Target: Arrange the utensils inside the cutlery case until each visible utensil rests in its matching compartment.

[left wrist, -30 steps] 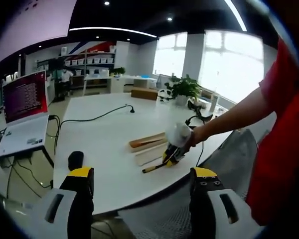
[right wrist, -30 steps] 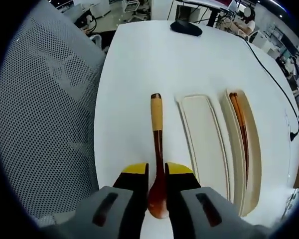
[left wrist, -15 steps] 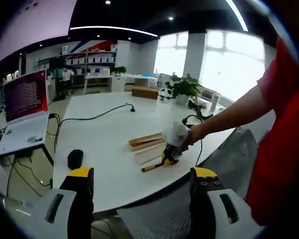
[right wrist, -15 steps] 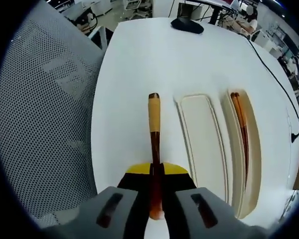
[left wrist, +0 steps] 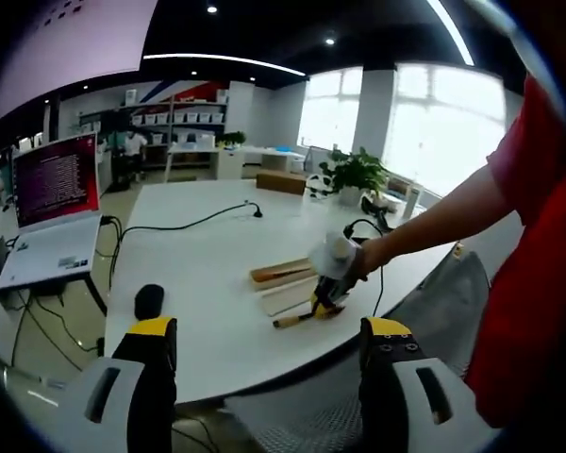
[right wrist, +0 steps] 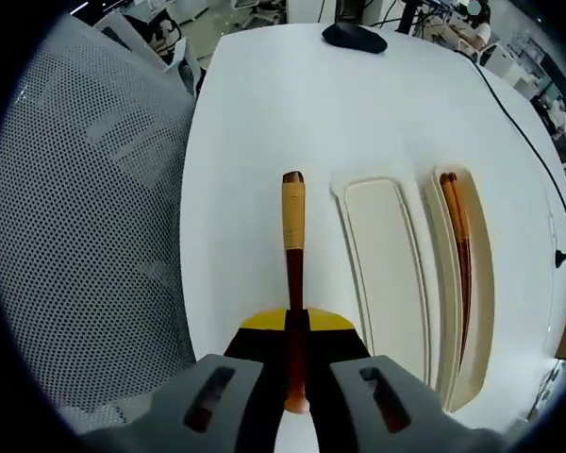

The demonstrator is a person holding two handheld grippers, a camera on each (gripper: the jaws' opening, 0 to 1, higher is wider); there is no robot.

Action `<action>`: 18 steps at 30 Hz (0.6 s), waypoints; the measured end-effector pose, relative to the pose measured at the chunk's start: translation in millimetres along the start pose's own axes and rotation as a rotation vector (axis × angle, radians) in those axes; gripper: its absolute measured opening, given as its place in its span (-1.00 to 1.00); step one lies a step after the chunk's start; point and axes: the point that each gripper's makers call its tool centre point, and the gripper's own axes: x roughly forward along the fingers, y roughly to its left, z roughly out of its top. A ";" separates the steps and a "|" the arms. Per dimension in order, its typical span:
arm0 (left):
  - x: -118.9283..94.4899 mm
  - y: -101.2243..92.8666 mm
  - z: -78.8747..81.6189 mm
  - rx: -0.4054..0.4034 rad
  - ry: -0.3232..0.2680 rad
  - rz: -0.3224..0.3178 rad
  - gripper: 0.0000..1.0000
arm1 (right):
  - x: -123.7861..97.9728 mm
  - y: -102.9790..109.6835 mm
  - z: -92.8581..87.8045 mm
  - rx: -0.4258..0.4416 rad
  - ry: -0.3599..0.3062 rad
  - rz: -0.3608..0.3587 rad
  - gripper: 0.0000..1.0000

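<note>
right gripper (right wrist: pixel 295 326) clamped on dark wooden spoon with tan-wrapped handle (right wrist: pixel 293 247); left gripper (left wrist: pixel 267 351) open, empty. could twist or slip if lifted fast, missing empty cream compartment (right wrist: pixel 382 255).

Bare table (right wrist: pixel 255 113) ahead, mesh chair (right wrist: pixel 85 236) crowding one side (close)

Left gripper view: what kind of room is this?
Probably an open-plan office or lab: a laptop on a side desk, a big white table with a cable, and shelving along the back wall.
</note>
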 end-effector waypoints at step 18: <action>3.2 -3.7 -0.9 -0.002 -0.009 -0.016 0.62 | -29.5 -21.9 -9.4 -0.016 0.047 -0.011 -0.98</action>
